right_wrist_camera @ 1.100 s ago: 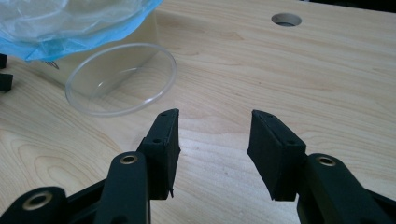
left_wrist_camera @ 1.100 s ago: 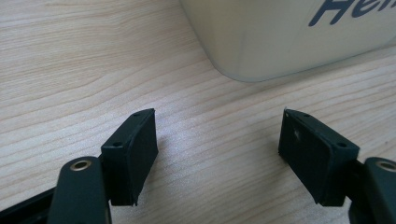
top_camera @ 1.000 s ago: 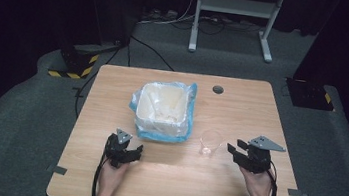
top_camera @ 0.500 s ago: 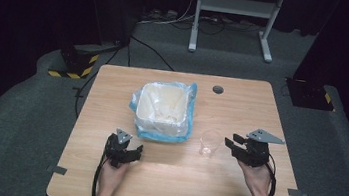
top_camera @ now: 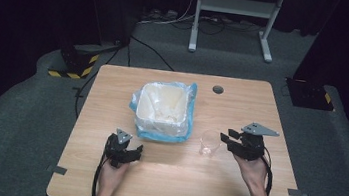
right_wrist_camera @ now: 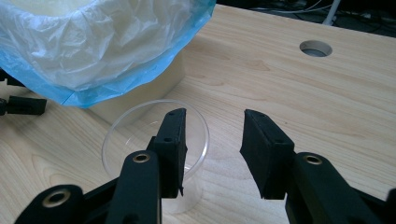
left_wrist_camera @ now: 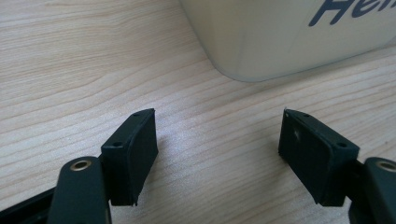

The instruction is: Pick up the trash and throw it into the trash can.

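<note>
A clear plastic cup [top_camera: 210, 142] stands upright on the wooden table [top_camera: 241, 111], just right of a white bin [top_camera: 141, 109] lined with a blue-edged plastic bag [top_camera: 189, 111]. My right gripper [top_camera: 225, 136] is at the cup's right side. In the right gripper view its left finger [right_wrist_camera: 170, 140] lies over the cup [right_wrist_camera: 126, 144] mouth and the right finger [right_wrist_camera: 264, 154] stands outside, so the right gripper [right_wrist_camera: 212, 140] straddles the rim. Its jaws have just been closing and no pad presses the wall. My left gripper [top_camera: 131, 150] rests open before the bin's front corner [left_wrist_camera: 280, 37], nothing inside the left gripper [left_wrist_camera: 219, 140].
A round cable hole [top_camera: 218, 89] sits in the table behind the cup, also seen as a hole [right_wrist_camera: 315, 48] in the right gripper view. The bag [right_wrist_camera: 93, 46] bulges over the bin's edge close to the cup. A metal stand [top_camera: 233, 14] is on the floor beyond.
My right gripper has moved left to the cup and risen slightly, with its jaws narrower than before. The left gripper, the cup and the bin have stayed put.
</note>
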Demonstrator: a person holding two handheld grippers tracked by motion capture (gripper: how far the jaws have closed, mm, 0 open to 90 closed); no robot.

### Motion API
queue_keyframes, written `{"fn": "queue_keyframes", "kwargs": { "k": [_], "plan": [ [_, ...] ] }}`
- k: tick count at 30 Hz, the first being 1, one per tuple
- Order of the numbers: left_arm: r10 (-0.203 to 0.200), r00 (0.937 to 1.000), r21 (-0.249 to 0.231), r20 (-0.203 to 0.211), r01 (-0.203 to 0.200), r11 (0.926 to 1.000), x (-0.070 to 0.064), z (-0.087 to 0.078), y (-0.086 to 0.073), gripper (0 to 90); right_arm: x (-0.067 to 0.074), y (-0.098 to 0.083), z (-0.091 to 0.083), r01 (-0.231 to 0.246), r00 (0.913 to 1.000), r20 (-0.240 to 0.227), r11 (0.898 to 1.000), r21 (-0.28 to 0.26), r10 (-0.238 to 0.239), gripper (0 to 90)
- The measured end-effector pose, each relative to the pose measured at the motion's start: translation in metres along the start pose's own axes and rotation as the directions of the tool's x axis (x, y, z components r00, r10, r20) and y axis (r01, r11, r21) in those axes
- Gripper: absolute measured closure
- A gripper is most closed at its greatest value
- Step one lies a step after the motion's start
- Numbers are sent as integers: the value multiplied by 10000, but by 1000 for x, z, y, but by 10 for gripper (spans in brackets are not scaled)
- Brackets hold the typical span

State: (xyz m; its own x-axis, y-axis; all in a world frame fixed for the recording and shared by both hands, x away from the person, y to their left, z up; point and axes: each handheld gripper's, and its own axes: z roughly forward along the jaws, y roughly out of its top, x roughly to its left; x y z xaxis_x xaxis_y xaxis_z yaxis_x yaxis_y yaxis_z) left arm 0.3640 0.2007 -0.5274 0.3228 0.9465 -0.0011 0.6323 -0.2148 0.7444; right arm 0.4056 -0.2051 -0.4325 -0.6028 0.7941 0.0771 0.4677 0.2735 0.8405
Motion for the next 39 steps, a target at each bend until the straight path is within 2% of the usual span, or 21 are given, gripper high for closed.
{"fn": "queue_keyframes", "kwargs": {
  "k": [21, 39],
  "plan": [
    [-4, 10000, 1, 4, 4, 10000, 0, 0, 0, 277, -6, 1, 26, -145, 9999, -33, 9971, 748, 148, 621],
    [-5, 10000, 3, 5, 5, 10000, 0, 0, 0, 278, -6, -1, 35, 38, 9993, -384, 9922, 1249, 11, 765]
  ]
}}
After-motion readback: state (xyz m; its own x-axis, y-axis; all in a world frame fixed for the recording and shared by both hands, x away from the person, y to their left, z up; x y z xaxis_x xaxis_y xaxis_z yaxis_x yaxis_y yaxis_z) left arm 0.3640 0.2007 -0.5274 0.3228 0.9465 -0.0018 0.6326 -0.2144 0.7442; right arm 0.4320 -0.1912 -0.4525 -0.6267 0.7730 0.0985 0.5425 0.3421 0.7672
